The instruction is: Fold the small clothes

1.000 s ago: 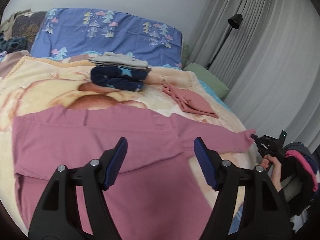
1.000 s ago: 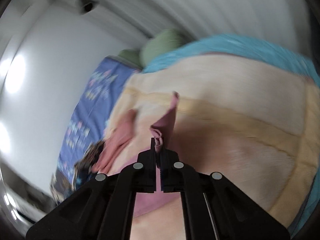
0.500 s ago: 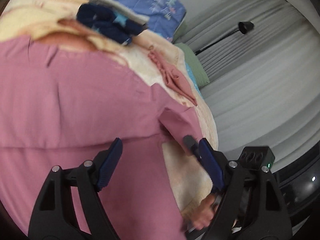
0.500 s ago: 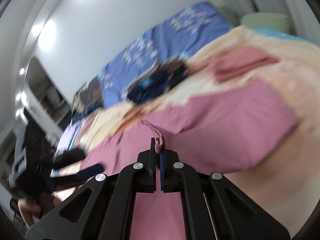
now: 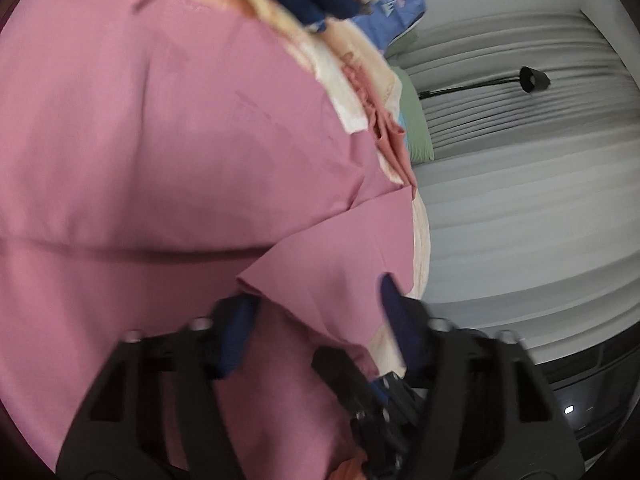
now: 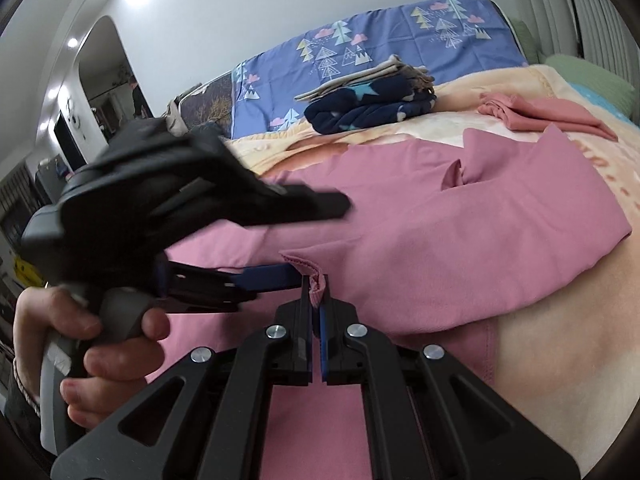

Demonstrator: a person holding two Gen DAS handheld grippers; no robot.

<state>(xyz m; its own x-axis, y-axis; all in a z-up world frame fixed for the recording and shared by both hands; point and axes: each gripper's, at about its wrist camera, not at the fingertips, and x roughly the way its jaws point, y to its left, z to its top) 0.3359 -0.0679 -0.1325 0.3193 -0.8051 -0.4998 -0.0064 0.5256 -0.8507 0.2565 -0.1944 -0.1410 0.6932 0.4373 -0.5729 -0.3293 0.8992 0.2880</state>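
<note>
Pink sleeve point(image 6: 500, 216) now folded across shirt by right tool point(image 6: 316, 300).

We see the shirt point(image 6: 460, 216) spread on the bed point(image 6: 560, 320); behind it sit, seemingly, a folded stack point(image 6: 372, 100) and smaller garment point(image 6: 540, 116).

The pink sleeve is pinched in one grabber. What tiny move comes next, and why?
Probably lay it down: the right gripper is shut on the sleeve cuff, already carried over the pink shirt. The left gripper hangs open beside it, so lowering and opening looks best.
</note>
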